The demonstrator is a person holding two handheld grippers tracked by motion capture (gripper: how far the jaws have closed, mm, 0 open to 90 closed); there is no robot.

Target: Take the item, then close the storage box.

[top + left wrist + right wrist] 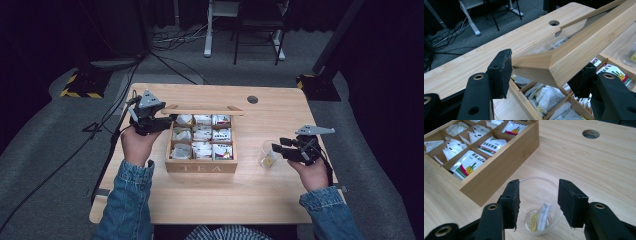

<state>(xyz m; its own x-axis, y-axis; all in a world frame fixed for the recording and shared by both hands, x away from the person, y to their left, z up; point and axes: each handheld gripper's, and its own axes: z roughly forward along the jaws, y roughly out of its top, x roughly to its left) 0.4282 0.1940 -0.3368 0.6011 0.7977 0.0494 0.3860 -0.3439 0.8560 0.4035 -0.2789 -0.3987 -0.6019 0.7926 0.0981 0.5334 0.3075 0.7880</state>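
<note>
A wooden tea box (pixel 201 168) marked TEA stands mid-table, its compartments full of white tea bags (pixel 202 149). Its lid (pixel 202 111) is raised above the back edge. My left gripper (pixel 167 120) is at the lid's left end. In the left gripper view the lid corner (pixel 564 57) sits between the jaws of the left gripper (pixel 541 75), with the pads against it. To the right of the box stands a clear cup (pixel 268 156). My right gripper (pixel 276 148) stands open just beside it. The right gripper (pixel 539 200) straddles the cup (pixel 536 192), which holds one tea bag (pixel 541 217).
A round cable hole (pixel 252 99) lies in the table behind the box. Bare tabletop (pixel 225 200) stretches in front of the box. Beyond the table are stand bases (pixel 82 82), floor cables and a white desk leg (pixel 208 30).
</note>
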